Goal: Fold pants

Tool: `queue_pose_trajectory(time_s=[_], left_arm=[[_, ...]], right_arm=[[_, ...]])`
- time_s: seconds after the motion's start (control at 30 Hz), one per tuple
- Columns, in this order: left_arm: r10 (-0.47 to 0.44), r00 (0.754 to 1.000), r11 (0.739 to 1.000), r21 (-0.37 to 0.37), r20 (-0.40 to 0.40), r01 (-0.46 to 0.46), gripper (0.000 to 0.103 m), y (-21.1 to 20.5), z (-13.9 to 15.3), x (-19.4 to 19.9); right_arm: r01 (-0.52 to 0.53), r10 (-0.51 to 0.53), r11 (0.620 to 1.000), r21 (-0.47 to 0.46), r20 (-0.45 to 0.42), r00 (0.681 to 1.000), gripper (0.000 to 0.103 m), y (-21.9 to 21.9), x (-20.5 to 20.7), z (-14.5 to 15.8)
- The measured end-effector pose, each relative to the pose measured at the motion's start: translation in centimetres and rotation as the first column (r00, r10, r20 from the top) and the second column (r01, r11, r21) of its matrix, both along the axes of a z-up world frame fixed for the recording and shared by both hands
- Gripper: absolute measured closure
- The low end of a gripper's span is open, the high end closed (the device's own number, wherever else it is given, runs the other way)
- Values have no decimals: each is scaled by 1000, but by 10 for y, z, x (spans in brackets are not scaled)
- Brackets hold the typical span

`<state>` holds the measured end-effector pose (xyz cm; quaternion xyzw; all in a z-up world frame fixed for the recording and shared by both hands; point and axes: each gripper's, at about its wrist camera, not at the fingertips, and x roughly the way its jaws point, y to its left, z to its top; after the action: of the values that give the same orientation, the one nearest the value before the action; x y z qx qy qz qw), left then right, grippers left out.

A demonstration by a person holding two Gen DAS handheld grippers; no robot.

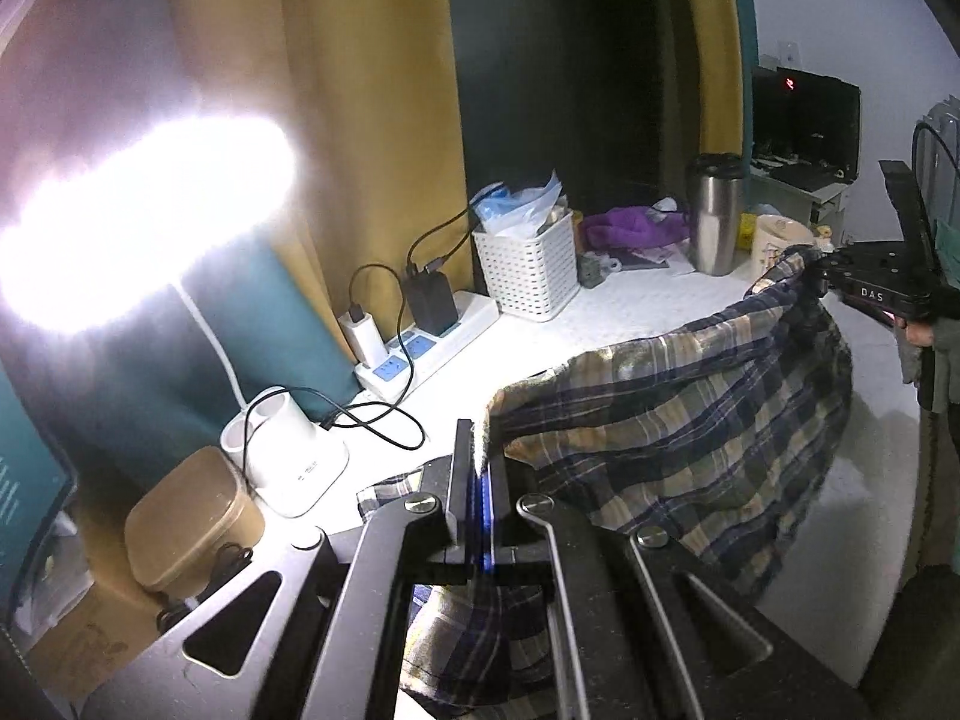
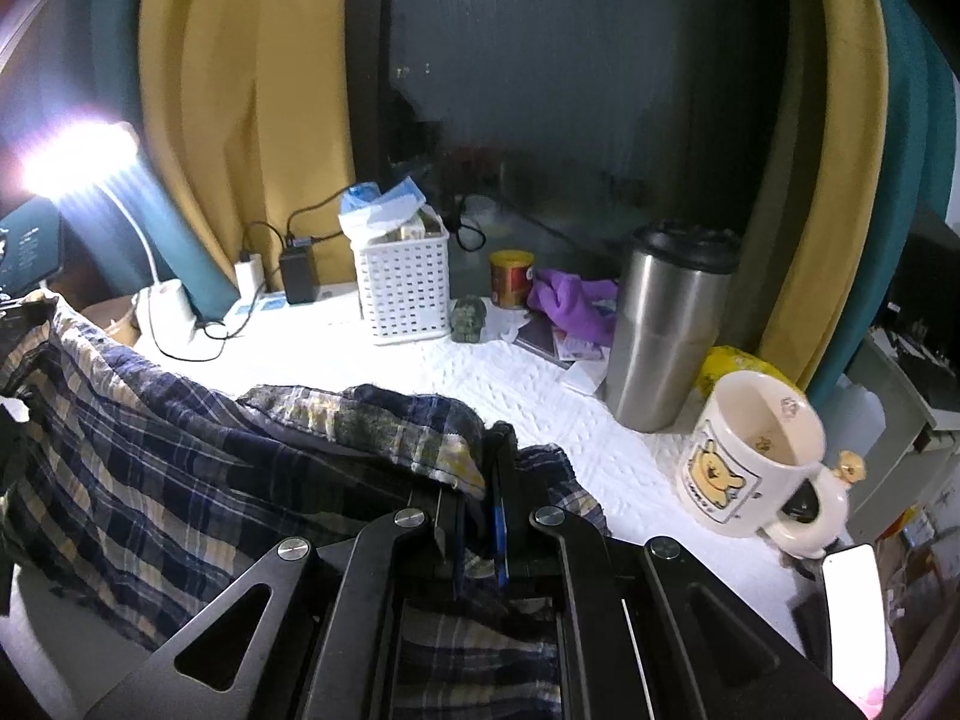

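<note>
The plaid pants (image 1: 672, 420) in navy, tan and green hang stretched between my two grippers above the white table (image 1: 606, 312). My left gripper (image 1: 478, 468) is shut on one end of the pants' edge. My right gripper (image 2: 477, 480) is shut on the other end of the pants (image 2: 180, 468). In the left wrist view the right gripper (image 1: 816, 276) shows at the far right, pinching the cloth. The cloth sags in the middle and drapes down under both grippers.
A bright desk lamp (image 1: 138, 222) on a white base (image 1: 294, 456), a power strip (image 1: 426, 342) with chargers, a white basket (image 2: 402, 288), a steel tumbler (image 2: 666, 324), a bear mug (image 2: 750, 456), a purple cloth (image 2: 570, 300) and a brown box (image 1: 192, 516) crowd the table. Curtains hang behind.
</note>
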<state>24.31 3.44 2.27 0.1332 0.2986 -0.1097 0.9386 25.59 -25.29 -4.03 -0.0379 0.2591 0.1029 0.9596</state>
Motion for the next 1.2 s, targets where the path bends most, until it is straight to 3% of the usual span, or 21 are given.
queue_pose_trajectory(time_s=[0.3,0.5,0.57,0.63,0.7,0.8,0.87,0.9,0.93,0.97,1.0,1.2], left_arm=[[27,997,999,-40,-76,-30,102,22,-31,47],[84,978,992,-81,-191,-101,99,46,-60,80],[128,969,985,-83,-213,-148,87,57,-68,82],[163,960,974,-117,-227,-193,46,72,-71,79],[202,952,960,-148,-231,-239,38,85,-70,71],[242,938,941,-177,-250,-290,38,100,-69,49],[262,922,926,-196,-287,-324,38,107,-72,32],[268,912,919,-203,-310,-339,38,108,-75,22],[270,903,914,-206,-333,-349,38,108,-79,11],[267,898,913,-206,-350,-352,38,107,-82,2],[263,891,911,-209,-371,-355,38,104,-87,-13],[183,871,898,-283,-455,-337,38,86,-99,-70]], right_arm=[[12,-11,1000,9,-66,998,97,10,50,-24],[49,-50,999,-7,-124,991,97,18,77,-44],[60,-62,998,-17,-140,988,97,20,83,-50],[61,-65,998,-30,-155,986,96,22,88,-54],[59,-65,997,-42,-160,985,96,24,89,-55],[59,-65,997,-39,-155,986,91,23,88,-52],[63,-67,997,-33,-148,987,79,21,84,-48],[67,-71,997,-31,-138,988,56,20,81,-44],[71,-74,997,-29,-129,989,22,19,77,-41],[78,-81,997,-27,-117,990,7,18,73,-38],[81,-83,997,-19,-102,991,0,16,67,-33],[64,-64,998,2,-86,994,0,16,32,-23]])
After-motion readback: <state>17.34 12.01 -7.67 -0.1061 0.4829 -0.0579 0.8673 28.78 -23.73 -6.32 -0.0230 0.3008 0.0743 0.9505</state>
